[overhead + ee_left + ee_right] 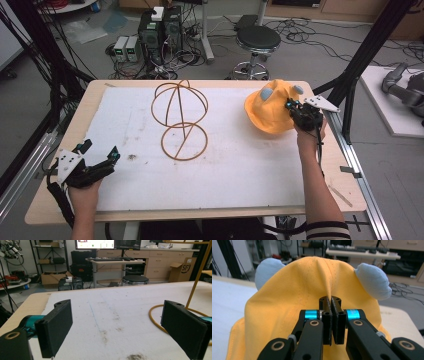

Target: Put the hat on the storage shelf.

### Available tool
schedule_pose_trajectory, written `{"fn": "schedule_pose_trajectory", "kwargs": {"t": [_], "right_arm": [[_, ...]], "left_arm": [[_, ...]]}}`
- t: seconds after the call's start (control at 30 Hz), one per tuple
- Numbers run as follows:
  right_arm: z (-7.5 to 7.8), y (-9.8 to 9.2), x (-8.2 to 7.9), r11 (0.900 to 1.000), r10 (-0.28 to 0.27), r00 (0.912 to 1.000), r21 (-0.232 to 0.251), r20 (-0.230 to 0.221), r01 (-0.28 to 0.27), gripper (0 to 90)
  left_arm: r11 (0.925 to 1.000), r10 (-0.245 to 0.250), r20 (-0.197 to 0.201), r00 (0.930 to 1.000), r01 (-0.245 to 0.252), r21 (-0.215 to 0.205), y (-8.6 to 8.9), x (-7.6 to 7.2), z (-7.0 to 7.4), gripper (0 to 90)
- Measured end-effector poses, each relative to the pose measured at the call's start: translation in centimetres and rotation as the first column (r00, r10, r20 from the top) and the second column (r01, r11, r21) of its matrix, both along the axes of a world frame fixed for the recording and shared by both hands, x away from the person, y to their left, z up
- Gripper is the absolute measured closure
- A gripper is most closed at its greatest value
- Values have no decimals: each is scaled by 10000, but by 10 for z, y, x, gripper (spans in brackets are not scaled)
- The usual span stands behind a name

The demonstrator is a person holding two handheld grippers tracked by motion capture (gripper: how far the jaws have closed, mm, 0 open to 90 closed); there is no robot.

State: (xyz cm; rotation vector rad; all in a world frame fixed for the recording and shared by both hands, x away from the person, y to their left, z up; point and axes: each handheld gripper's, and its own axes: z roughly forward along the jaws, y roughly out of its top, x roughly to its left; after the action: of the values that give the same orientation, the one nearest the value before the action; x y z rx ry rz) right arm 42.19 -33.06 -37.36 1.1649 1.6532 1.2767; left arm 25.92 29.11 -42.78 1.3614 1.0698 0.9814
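Yellow fabric hat w/ two pale blue padded ears (269, 111) sits at far right of white foam mat (230, 165) covering light wood table (60, 165), near right edge. Right gripper (291, 107) at hat's right side, jaws pressed together pinching a fold of the yellow fabric; right gripper view shows cloth ridge clamped between pads, ears either side. Gold wire hat stand, round base w/ dome frame (181, 120), mid-table, well apart from hat. Left gripper (100, 152) near front-left corner over mat, jaws spread wide, nothing between; stand's base ring just beside its right jaw in left gripper view.
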Motion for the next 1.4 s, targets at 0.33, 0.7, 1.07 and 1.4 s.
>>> {"fn": "schedule_pose_trajectory", "kwargs": {"t": [0.33,0.7,1.07,1.4], "right_arm": [[50,3,-15,9896,534,9865,1242,1549,-730,891],[107,33,-40,9639,1630,9323,1495,3227,-2203,891],[137,76,-51,9288,2616,8818,1461,3925,-3406,891],[145,132,-52,8902,3589,8440,1256,3985,-4379,892]], "left_arm": [[10000,62,-30,10000,-62,-48,2,-1,0,109],[10000,52,42,10000,-51,-44,1,-1,1,109],[9999,137,105,9999,-136,-101,4,-2,2,109],[9998,161,110,9998,-160,-82,6,-3,2,109]]}}
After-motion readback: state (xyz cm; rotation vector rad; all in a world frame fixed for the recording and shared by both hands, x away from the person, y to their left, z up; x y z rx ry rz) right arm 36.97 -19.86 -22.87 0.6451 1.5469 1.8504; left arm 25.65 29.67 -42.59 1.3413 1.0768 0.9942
